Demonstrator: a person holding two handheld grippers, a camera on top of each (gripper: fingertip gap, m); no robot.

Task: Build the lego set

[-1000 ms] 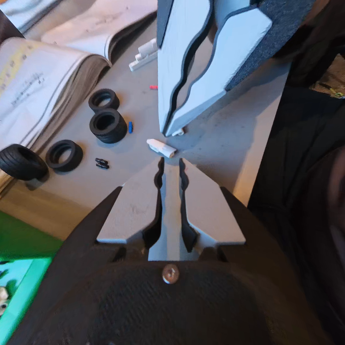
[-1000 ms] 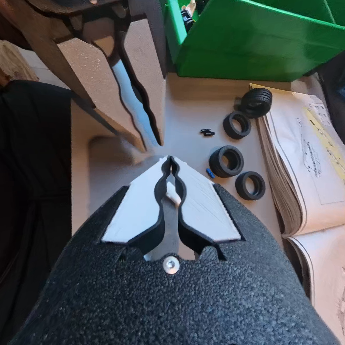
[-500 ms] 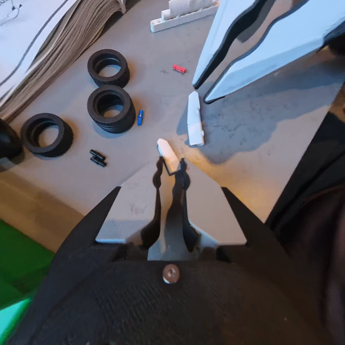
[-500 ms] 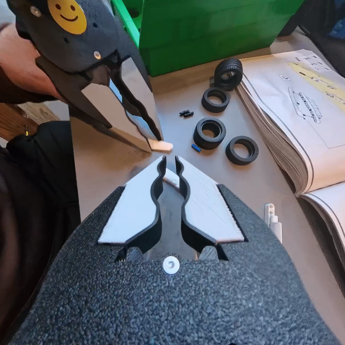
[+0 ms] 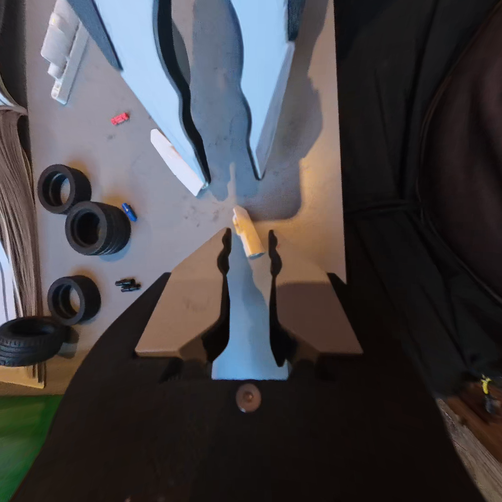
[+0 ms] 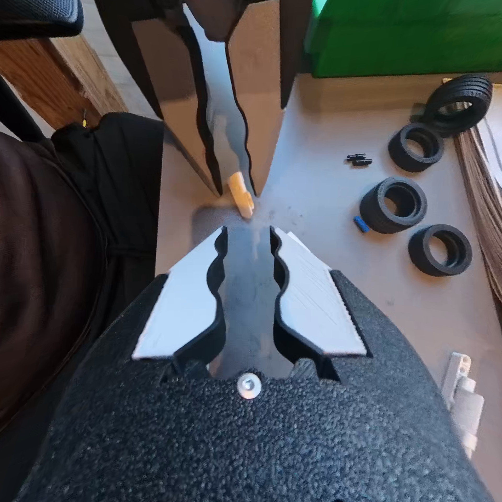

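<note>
My left tongs (image 5: 248, 233) gape around the short white piece (image 5: 247, 235) on the desk (image 5: 163, 217), ready to pinch. My right tongs (image 6: 248, 231) gape too; beside them lies the long piece (image 5: 175, 163).

Black ribbed tyres (image 5: 97, 228) lie on a grey surface (image 5: 168, 244) beside a small blue pin (image 5: 129, 212), a red pin (image 5: 120, 119) and two black pins (image 5: 127, 285). A white piece (image 5: 248, 236) glows yellow-orange in warm light, near a green bin (image 6: 407, 38).
</note>
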